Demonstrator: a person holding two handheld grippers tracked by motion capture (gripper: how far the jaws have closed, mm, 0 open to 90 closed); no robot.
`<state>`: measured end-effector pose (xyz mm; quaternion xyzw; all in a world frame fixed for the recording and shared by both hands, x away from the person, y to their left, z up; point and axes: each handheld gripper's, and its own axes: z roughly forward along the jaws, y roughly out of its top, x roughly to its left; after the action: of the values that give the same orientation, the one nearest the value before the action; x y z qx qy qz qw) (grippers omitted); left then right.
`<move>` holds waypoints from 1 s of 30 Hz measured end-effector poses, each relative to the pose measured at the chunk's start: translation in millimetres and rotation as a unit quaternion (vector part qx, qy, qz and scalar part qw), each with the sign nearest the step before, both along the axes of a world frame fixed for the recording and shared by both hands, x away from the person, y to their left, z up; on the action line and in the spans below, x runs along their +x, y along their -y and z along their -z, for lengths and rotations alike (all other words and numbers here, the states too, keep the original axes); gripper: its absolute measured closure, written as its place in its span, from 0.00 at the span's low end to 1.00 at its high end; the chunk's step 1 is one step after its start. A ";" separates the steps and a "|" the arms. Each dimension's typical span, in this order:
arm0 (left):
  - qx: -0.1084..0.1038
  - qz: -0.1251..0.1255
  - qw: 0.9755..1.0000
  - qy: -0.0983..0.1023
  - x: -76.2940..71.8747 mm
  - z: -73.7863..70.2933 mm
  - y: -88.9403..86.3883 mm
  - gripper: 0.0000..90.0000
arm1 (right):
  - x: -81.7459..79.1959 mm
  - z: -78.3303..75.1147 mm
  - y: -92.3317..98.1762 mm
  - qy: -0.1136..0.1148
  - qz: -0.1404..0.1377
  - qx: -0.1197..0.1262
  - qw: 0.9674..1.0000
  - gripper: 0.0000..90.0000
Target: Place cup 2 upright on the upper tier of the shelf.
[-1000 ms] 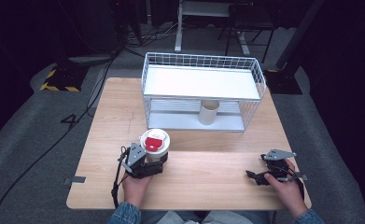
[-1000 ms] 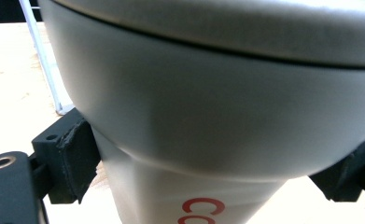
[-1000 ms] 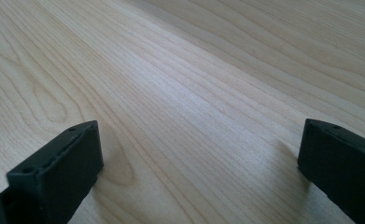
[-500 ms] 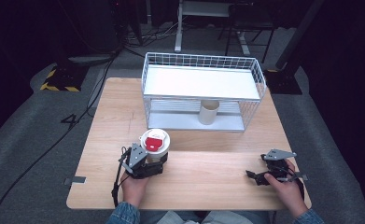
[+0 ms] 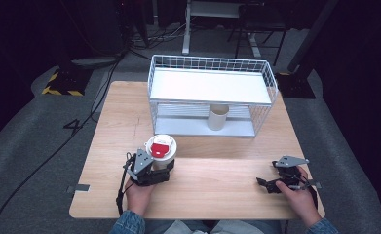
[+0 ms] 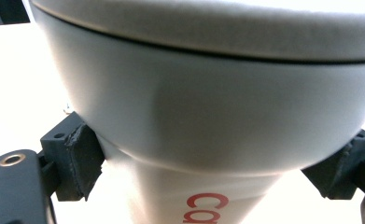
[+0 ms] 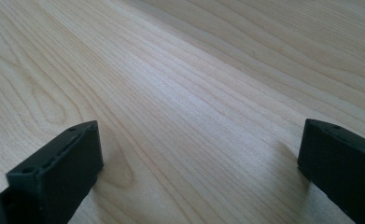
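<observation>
A white cup with a red-and-white top stands on the wooden table, front left of centre. My left gripper is around it, and in the left gripper view both black pads press the cup's wall just below its wide rim band. Red lettering shows low on the cup. My right gripper lies near the table's front right, held by a hand. Its jaws stand wide apart in the right gripper view, with bare wood between them.
A white wire rack with a flat white shelf stands at the back of the table. A beige paper cup stands upright under that shelf. Cables and stands lie on the dark floor behind.
</observation>
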<state>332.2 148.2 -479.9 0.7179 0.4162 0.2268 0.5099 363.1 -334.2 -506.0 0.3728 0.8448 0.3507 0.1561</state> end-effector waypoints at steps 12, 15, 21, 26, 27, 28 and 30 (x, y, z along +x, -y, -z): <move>0.001 0.012 1.000 -0.027 -5.7 -13.6 -3.5 0.15 | 0.6 0.1 -1.3 0.001 0.004 0.001 1.000 0.00; 0.000 0.011 1.000 -0.027 -8.5 -17.6 -4.2 0.15 | 0.6 0.2 -1.3 0.001 0.004 0.001 1.000 0.00; -0.013 0.021 0.999 -0.024 -13.8 -32.9 -6.8 0.15 | 0.6 0.2 -1.3 0.002 0.003 0.001 1.000 0.00; -0.007 0.033 0.999 -0.022 -17.1 -49.4 -6.6 0.15 | 0.6 0.2 -1.3 0.001 0.004 0.001 1.000 0.00; -0.006 0.037 0.999 -0.021 -17.5 -52.7 -6.7 0.15 | 0.6 0.2 -1.3 0.001 0.004 0.001 1.000 0.00; -0.005 0.039 0.999 -0.020 -17.6 -55.8 -6.9 0.15 | 0.6 0.2 -1.3 0.001 0.004 0.001 1.000 0.00; -0.008 0.044 0.999 -0.018 -17.8 -61.7 -7.2 0.15 | 0.6 0.2 -1.3 0.001 0.004 0.001 1.000 0.00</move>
<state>314.3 155.4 -418.2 0.7353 0.3947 0.1877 0.5180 363.6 -332.9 -506.2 0.3756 0.8429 0.3513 0.1580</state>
